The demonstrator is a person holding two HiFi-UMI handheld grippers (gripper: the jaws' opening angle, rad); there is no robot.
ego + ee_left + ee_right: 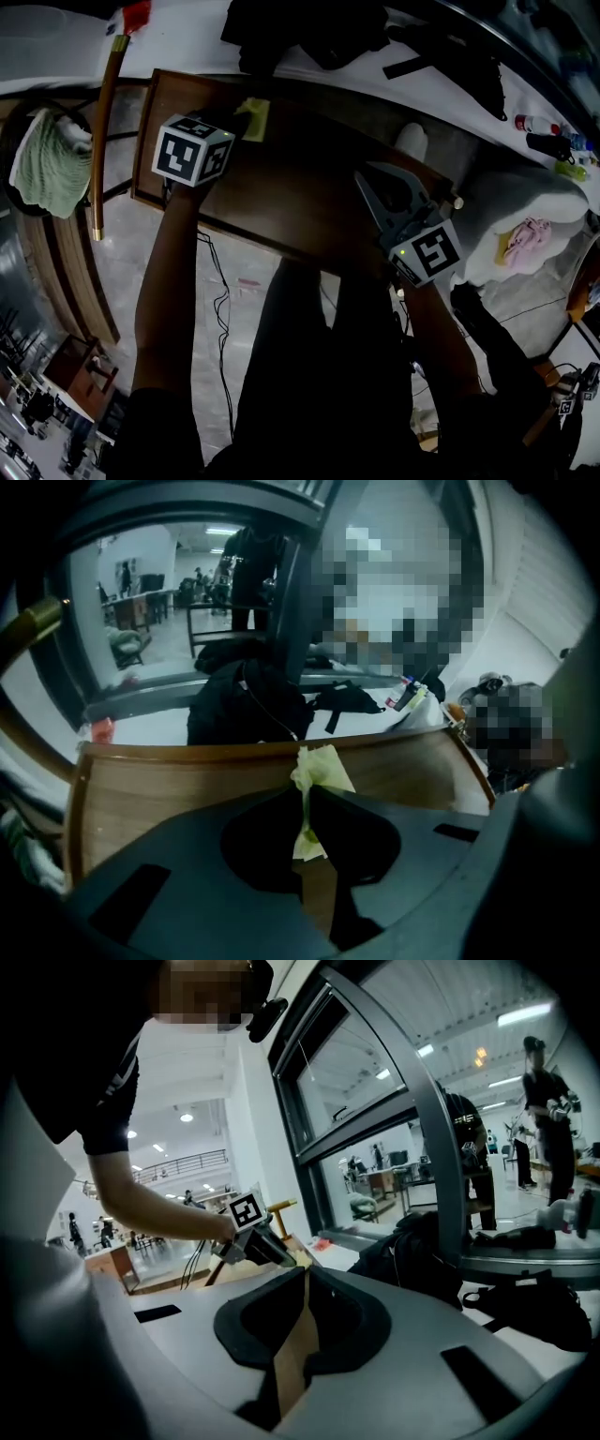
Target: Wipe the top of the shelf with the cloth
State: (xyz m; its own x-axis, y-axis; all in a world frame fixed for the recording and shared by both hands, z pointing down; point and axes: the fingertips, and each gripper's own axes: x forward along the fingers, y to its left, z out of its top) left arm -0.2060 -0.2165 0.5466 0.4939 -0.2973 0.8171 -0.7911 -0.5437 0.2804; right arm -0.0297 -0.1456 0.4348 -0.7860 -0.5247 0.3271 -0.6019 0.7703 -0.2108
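Note:
The shelf top (300, 197) is a dark brown wooden board running from left to right below me. My left gripper (240, 120) is over its far left corner, shut on a small yellow cloth (255, 116). In the left gripper view the cloth (320, 769) sticks out past the closed jaws of the left gripper (307, 803) and hangs just above the board (178, 785). My right gripper (362, 180) is held over the right part of the board, shut with nothing in it. In the right gripper view, the right gripper (304, 1279) points toward the left gripper (265, 1247).
Black bags and clothes (309, 28) lie on the white sill behind the shelf. A wooden pole with a brass tip (101, 131) and a green cloth (42, 159) are at the left. A white bag (530, 234) and small bottles (539, 124) are at the right. Cables (220, 309) lie on the floor.

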